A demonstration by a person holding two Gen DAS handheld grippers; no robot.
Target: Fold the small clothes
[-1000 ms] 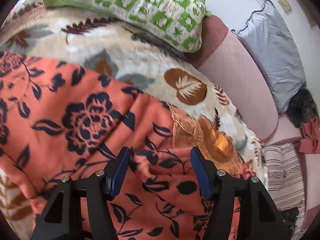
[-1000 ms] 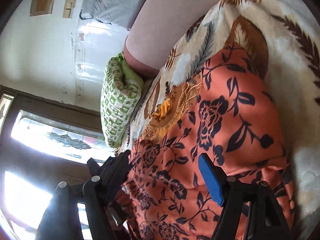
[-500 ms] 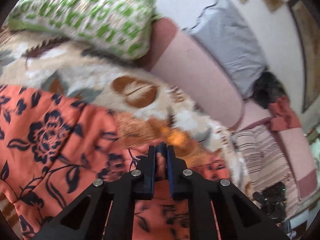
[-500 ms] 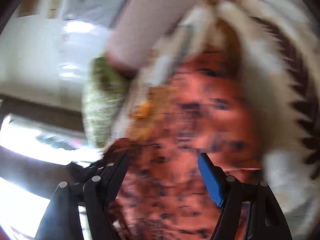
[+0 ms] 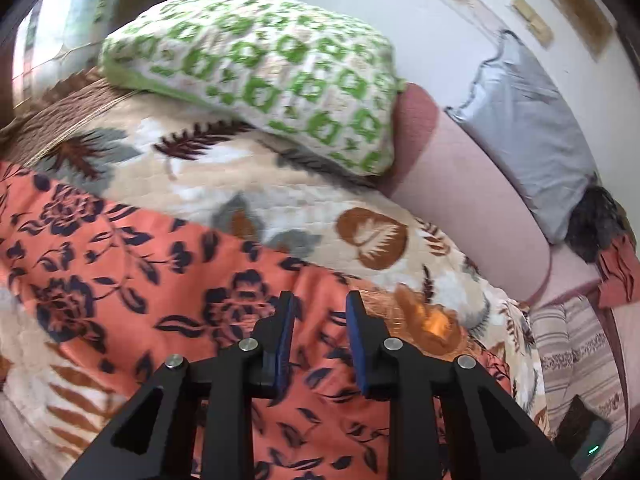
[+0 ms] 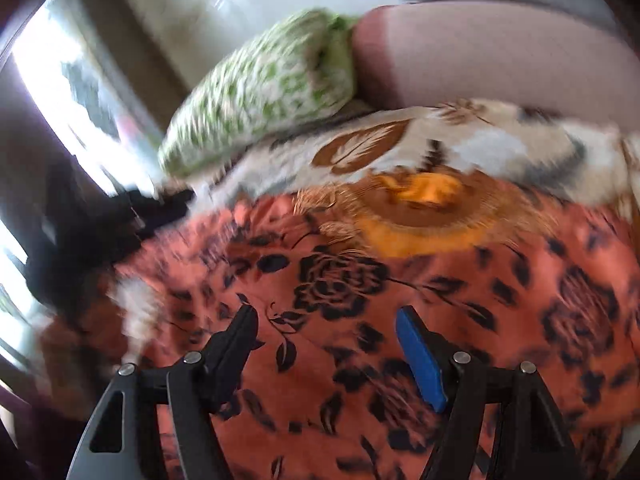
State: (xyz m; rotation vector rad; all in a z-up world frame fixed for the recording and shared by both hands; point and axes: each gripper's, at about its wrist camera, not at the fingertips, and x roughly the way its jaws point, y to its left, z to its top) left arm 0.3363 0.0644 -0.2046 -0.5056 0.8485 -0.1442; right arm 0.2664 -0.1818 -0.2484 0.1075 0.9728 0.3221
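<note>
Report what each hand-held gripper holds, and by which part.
Nothing. The left hand-held gripper, jaws just reopened, and the right hand-held gripper both gape above the orange floral garment.

A bedroom corner in daylight

We see a pale wall behind a pink bolster, with a grey pillow leaning on it and a green-patterned pillow on the leaf-print blanket. In the right wrist view, we find a bright window, blurred.
</note>
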